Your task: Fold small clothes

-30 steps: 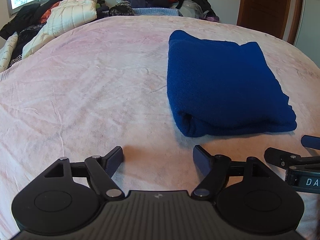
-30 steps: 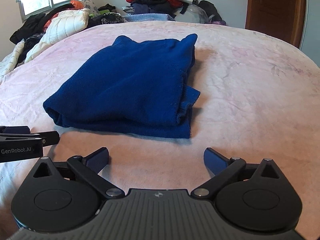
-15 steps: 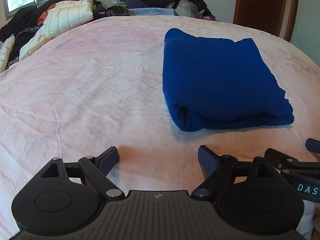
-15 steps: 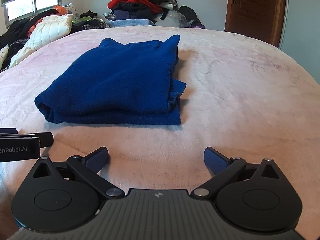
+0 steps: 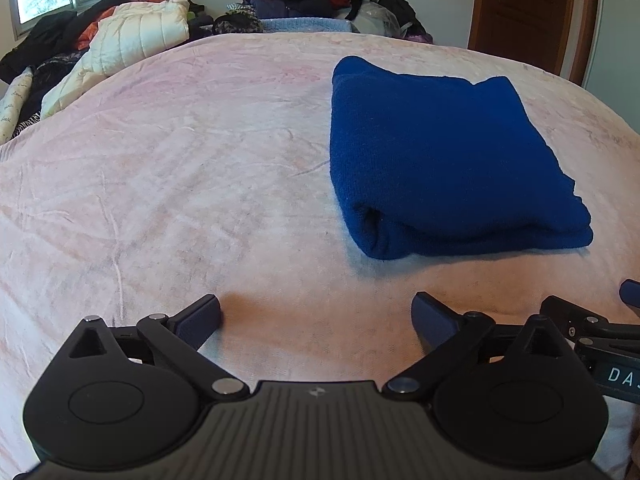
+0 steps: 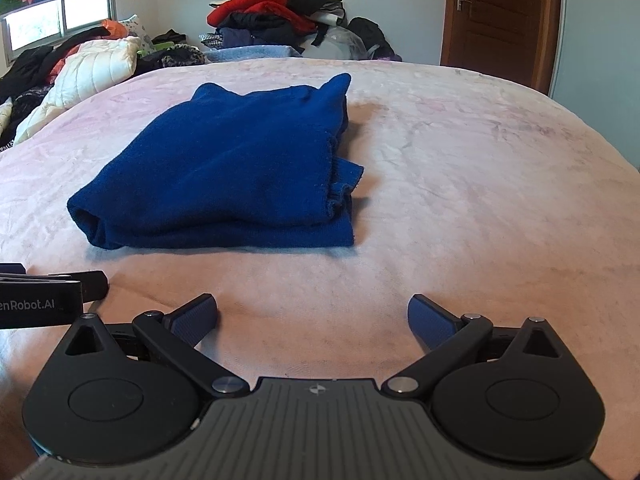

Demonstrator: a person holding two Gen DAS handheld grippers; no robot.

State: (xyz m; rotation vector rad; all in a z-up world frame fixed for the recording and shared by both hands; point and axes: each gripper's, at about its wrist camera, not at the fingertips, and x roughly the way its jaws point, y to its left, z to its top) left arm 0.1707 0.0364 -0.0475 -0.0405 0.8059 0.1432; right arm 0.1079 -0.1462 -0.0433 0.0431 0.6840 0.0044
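A dark blue knit garment [image 5: 440,152] lies folded into a thick rectangle on the pale pink bed cover [image 5: 180,184]. It also shows in the right wrist view [image 6: 236,168], with loose edges at its right side. My left gripper [image 5: 316,316] is open and empty, low over the bed, short of the garment's near left corner. My right gripper [image 6: 312,316] is open and empty, short of the garment's near edge. Each gripper shows at the edge of the other's view.
A heap of clothes [image 6: 280,20] is piled beyond the far end of the bed. A white quilted jacket [image 5: 128,44] and dark clothes lie at the far left under a window. A brown door [image 6: 500,16] stands at the far right.
Both grippers have drawn back from the folded garment and lifted a little, so it looks farther away. Both stay open and empty. The garment has not moved.
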